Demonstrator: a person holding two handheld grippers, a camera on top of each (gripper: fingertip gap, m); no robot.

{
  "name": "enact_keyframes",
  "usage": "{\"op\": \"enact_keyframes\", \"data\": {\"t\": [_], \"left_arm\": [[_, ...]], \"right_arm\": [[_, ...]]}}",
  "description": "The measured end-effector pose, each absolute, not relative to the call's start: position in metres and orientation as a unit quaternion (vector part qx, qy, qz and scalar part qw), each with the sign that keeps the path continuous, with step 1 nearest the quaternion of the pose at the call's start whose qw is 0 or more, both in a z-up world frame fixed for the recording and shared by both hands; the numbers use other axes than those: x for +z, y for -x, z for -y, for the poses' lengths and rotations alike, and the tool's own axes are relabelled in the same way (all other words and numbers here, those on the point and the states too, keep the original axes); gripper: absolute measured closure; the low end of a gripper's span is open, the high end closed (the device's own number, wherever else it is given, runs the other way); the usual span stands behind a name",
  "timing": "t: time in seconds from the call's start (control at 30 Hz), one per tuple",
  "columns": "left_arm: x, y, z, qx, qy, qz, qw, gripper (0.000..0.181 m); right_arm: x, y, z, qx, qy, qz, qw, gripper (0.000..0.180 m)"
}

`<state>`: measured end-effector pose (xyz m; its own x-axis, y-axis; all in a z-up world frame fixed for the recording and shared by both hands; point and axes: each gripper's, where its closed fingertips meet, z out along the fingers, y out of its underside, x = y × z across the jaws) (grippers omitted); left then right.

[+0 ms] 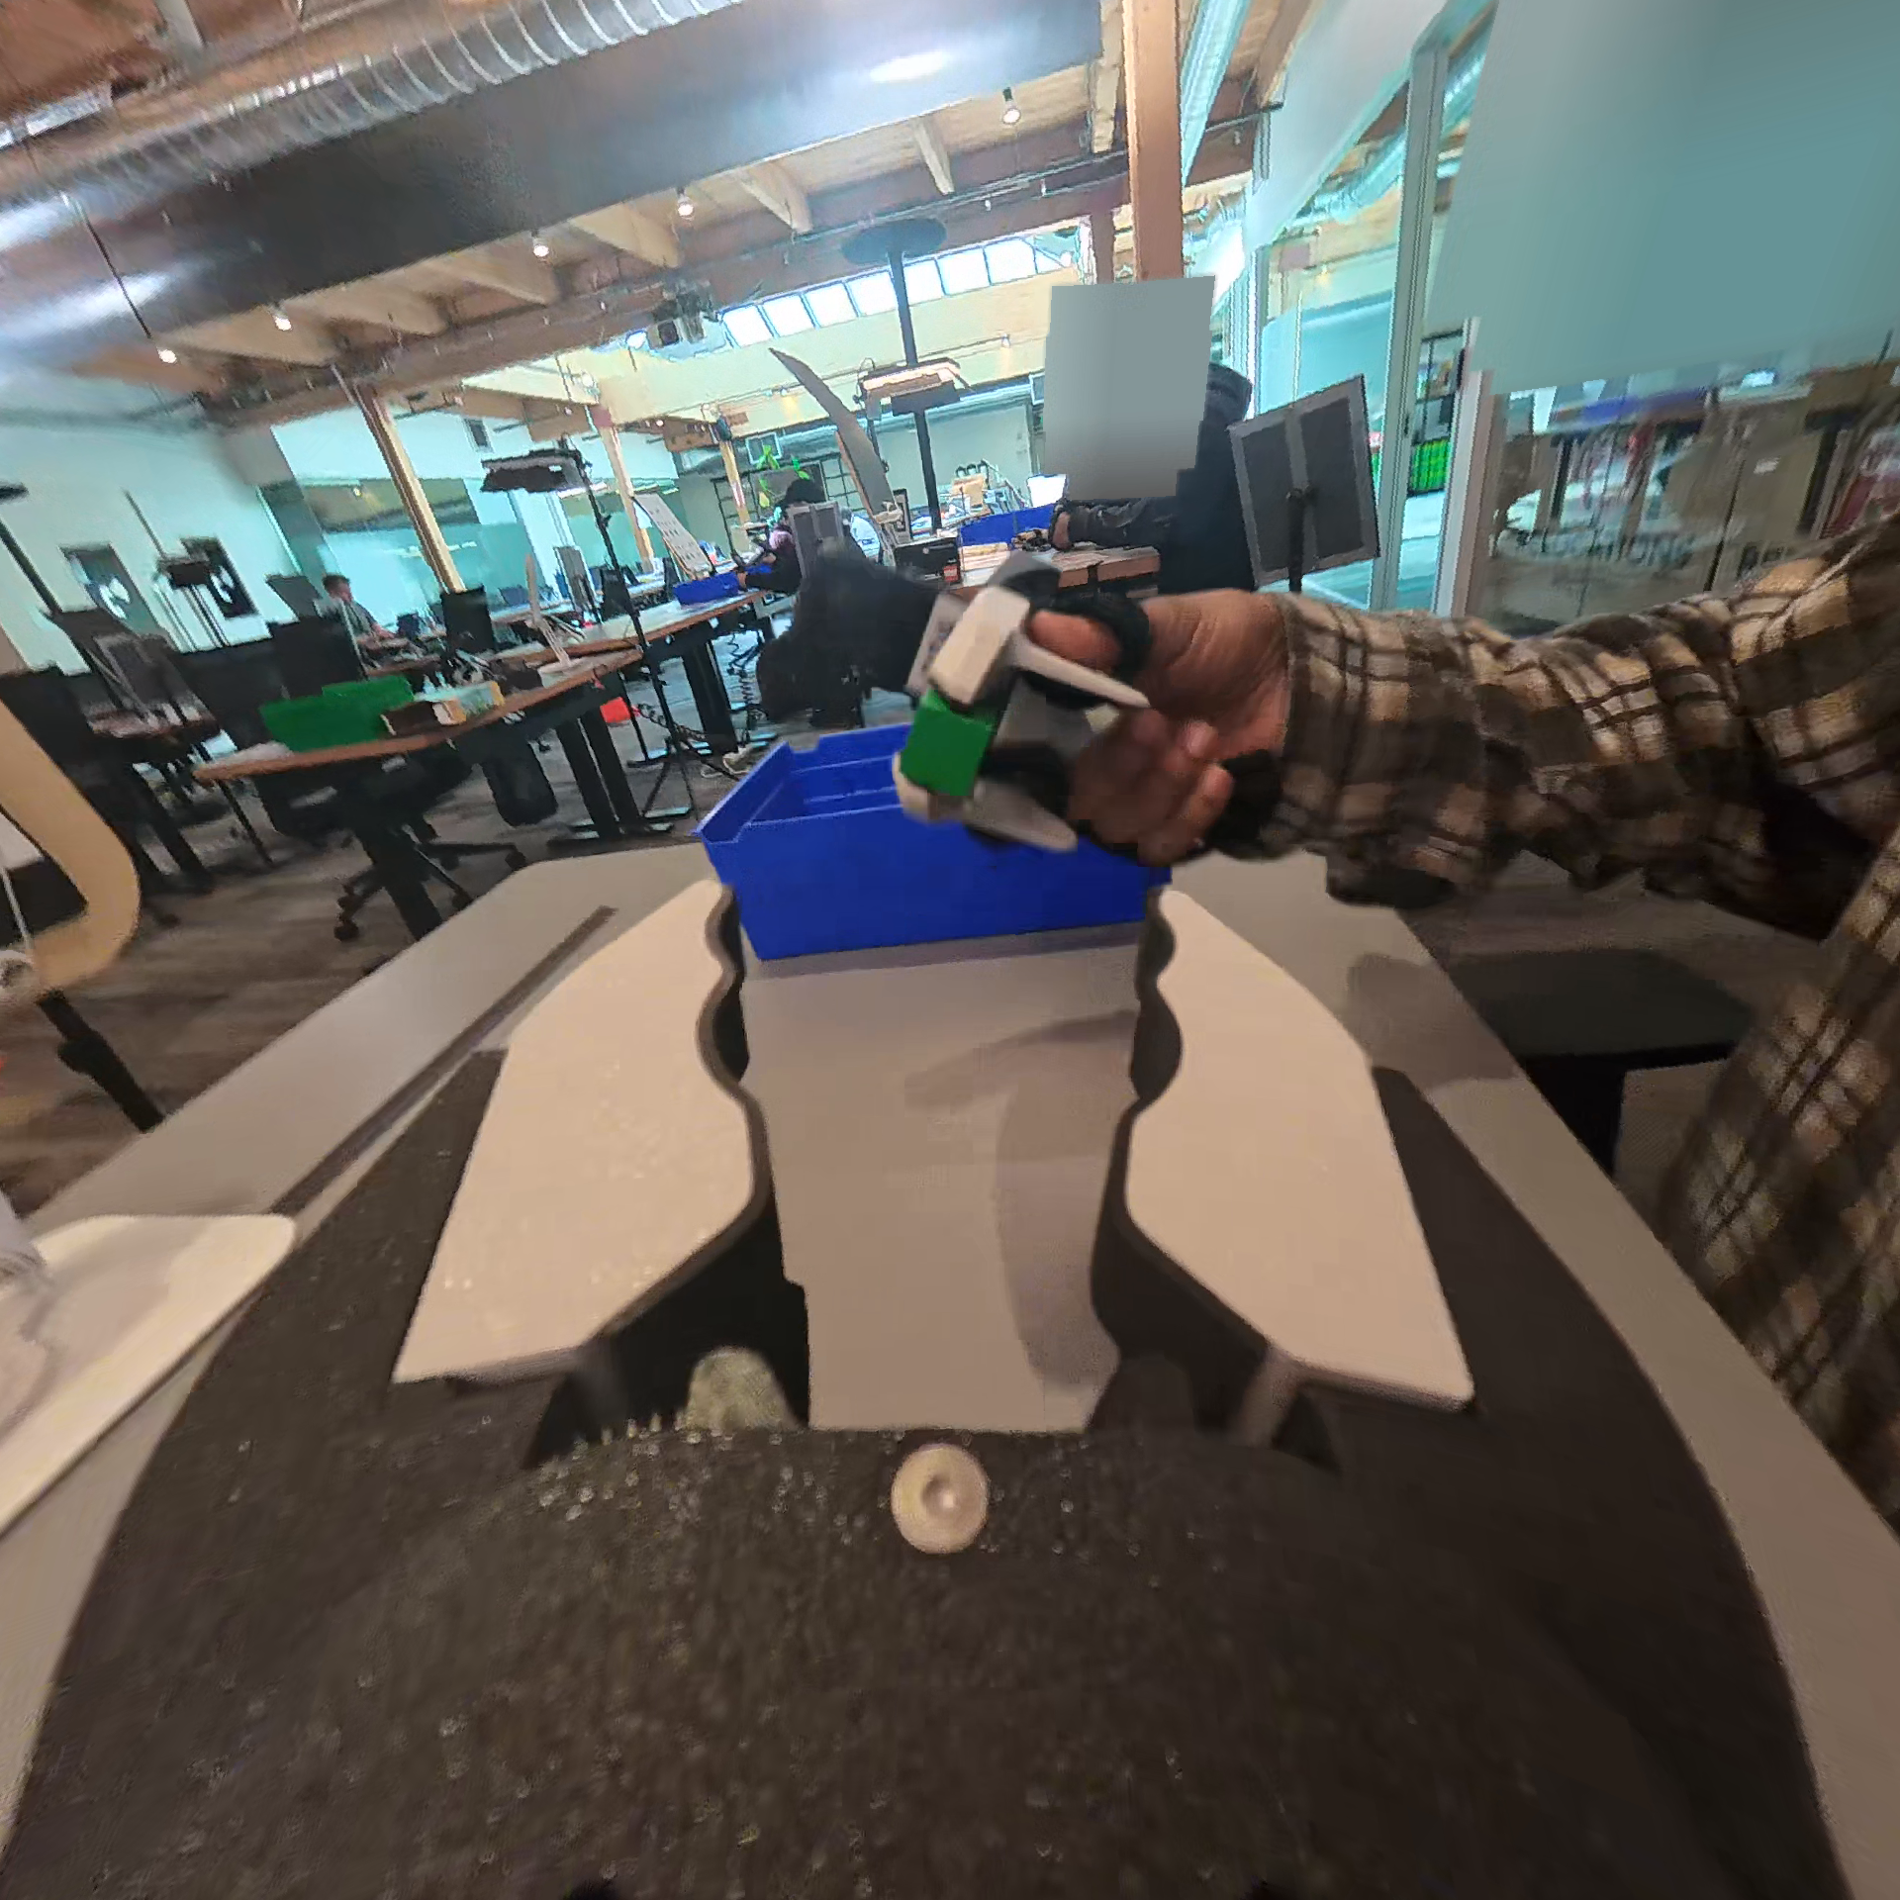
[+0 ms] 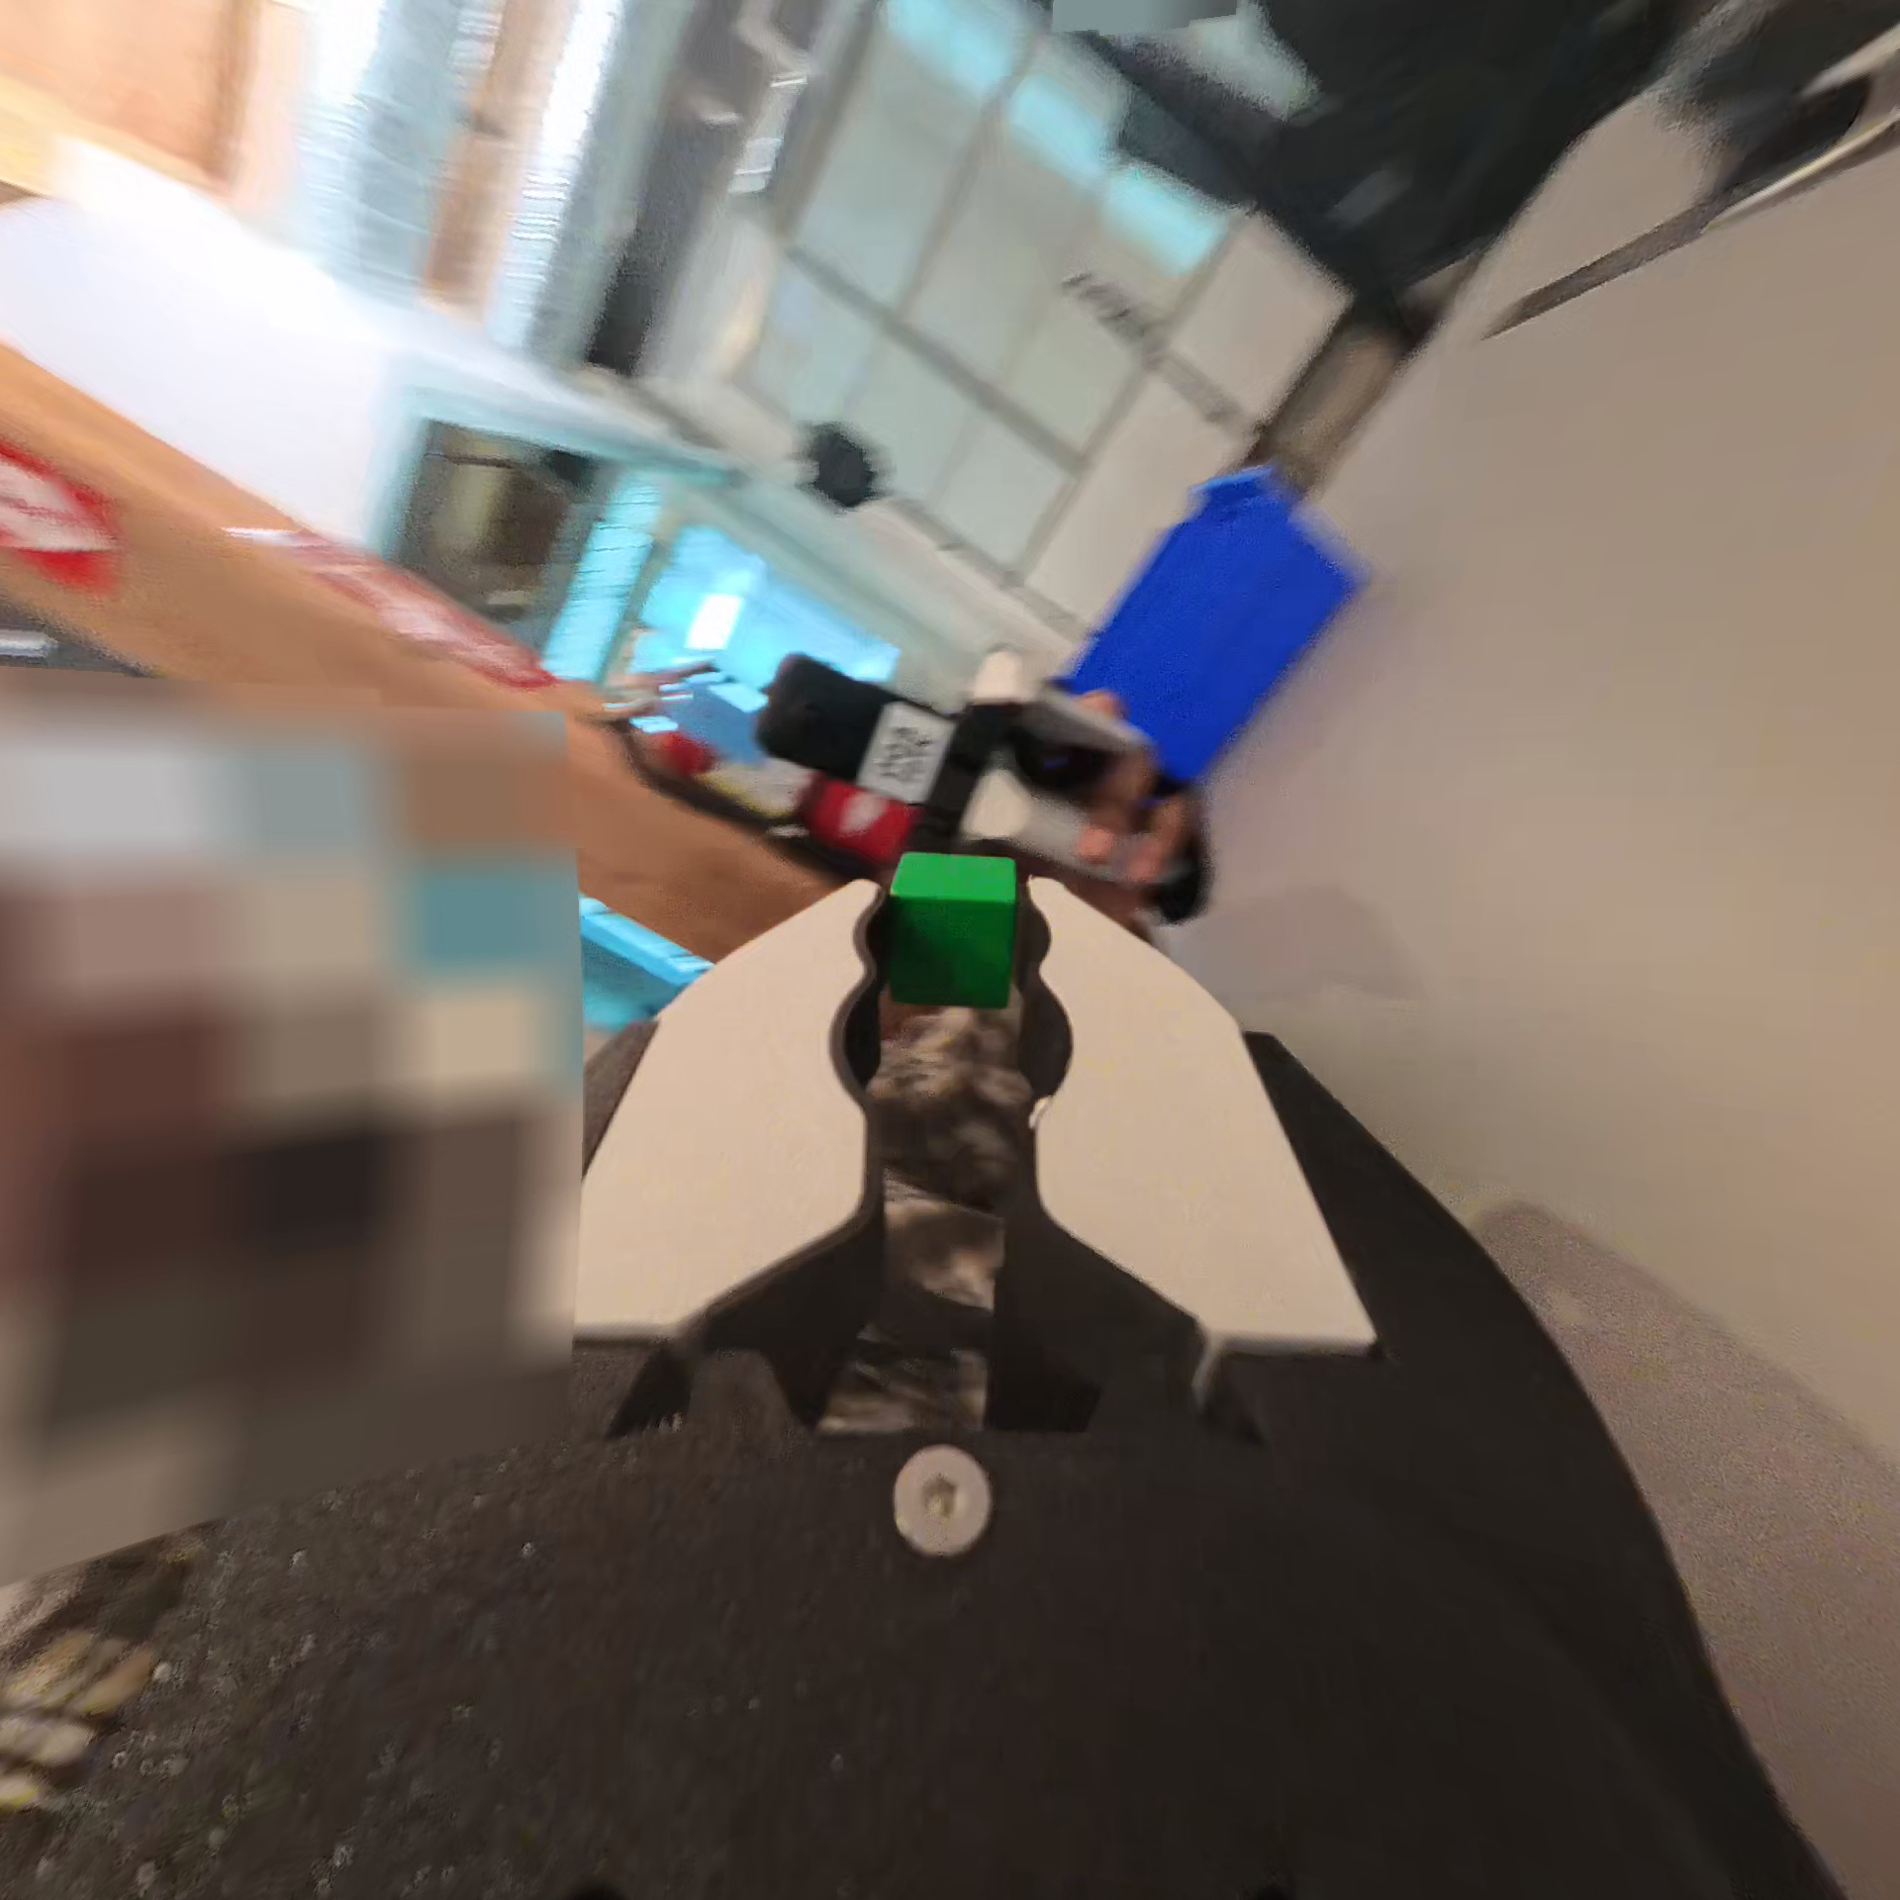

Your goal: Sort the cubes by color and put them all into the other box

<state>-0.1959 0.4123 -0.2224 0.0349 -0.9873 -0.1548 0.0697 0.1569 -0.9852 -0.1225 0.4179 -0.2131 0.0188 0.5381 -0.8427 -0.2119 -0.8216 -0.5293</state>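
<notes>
So the right gripper has its white fingers pinched on a small green wooden-looking cube, held right at the tips, up in the air. From the left wrist view you can see the same green cube hanging just above the open blue plastic bin, which sits at the far end of the grey table, with a hand in a plaid sleeve working the tool.

The left gripper is spread wide with nothing between its fingers, only bare tabletop, and it's hovering back from the bin.

Writing-wise: the right wrist view catches a white label with a black square code pattern on the black body of the other gripper farther off. There are also some red and white markings on the brown surface at left, way too smeared to make out.

View differences: the left one is sharp and shows the bin's inner dividers and a big workshop behind; the right one is tilted and motion-blurred, the bin just a blue block.
</notes>
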Motion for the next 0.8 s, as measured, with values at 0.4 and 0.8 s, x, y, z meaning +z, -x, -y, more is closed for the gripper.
{"op": "enact_keyframes", "data": {"t": [0.4,0.8], "left_arm": [[-0.241,0.188,-0.415,-0.468,0.481,-0.514,0.534,0.111],[-0.201,0.367,-0.462,-0.232,0.638,-0.432,0.593,0.112]], "right_arm": [[-0.353,-0.19,-0.395,0.184,0.961,0.021,0.207,0.157],[-0.209,-0.126,-0.416,0.189,0.855,0.099,0.473,0.131]]}}
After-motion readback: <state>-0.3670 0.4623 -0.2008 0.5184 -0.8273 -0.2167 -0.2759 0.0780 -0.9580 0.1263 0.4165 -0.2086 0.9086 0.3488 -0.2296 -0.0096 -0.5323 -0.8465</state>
